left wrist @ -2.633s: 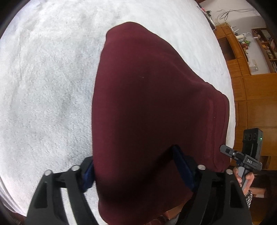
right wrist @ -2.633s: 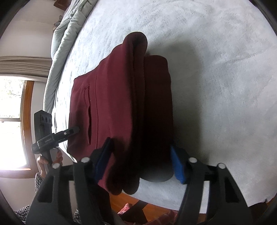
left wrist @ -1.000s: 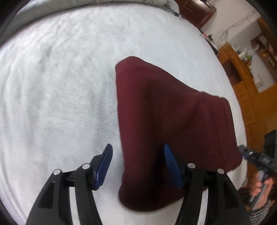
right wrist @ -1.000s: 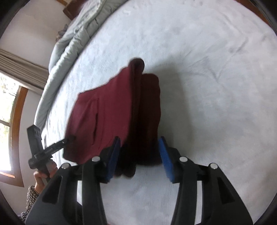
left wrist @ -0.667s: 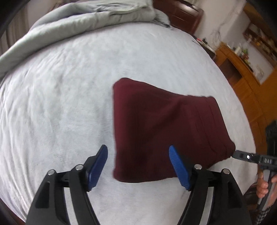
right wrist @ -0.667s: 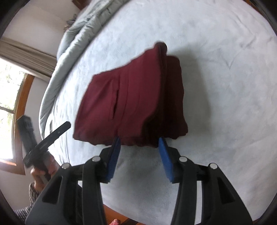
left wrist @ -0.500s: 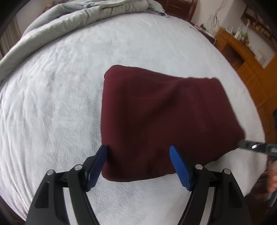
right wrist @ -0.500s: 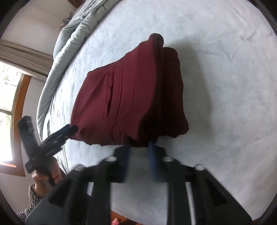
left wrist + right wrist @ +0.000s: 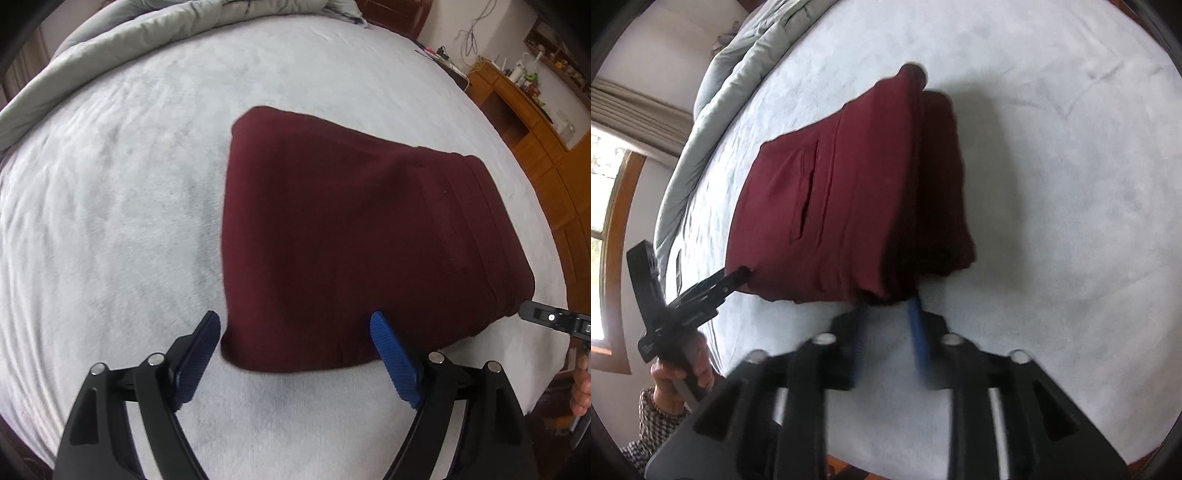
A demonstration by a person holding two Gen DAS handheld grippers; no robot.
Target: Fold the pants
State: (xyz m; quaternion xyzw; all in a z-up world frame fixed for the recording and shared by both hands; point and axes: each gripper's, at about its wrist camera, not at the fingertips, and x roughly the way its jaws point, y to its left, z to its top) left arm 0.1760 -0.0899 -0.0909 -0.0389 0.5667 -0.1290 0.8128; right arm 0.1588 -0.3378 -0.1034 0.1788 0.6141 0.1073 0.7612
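The dark red pants (image 9: 351, 240) lie folded into a thick rectangle on the pale grey bed (image 9: 110, 206). My left gripper (image 9: 295, 332) is open, its blue pads on either side of the near edge of the bundle. In the right wrist view the pants (image 9: 849, 192) show a slit pocket and stacked layers. My right gripper (image 9: 888, 310) is blurred, its jaws drawn close together at the near corner of the bundle, with a narrow gap still between the blue pads. The left gripper (image 9: 738, 275) shows at the bundle's left corner.
A grey duvet (image 9: 129, 40) is bunched along the far side of the bed. Wooden cabinets (image 9: 535, 122) stand to the right. A window with a wooden frame (image 9: 609, 229) and curtain is at the left. The bed's near edge is close below the grippers.
Both grippers let go of the pants and pulled back, then returned to the near edge. The right gripper's jaws have narrowed. The pants now lie flat on the bed.
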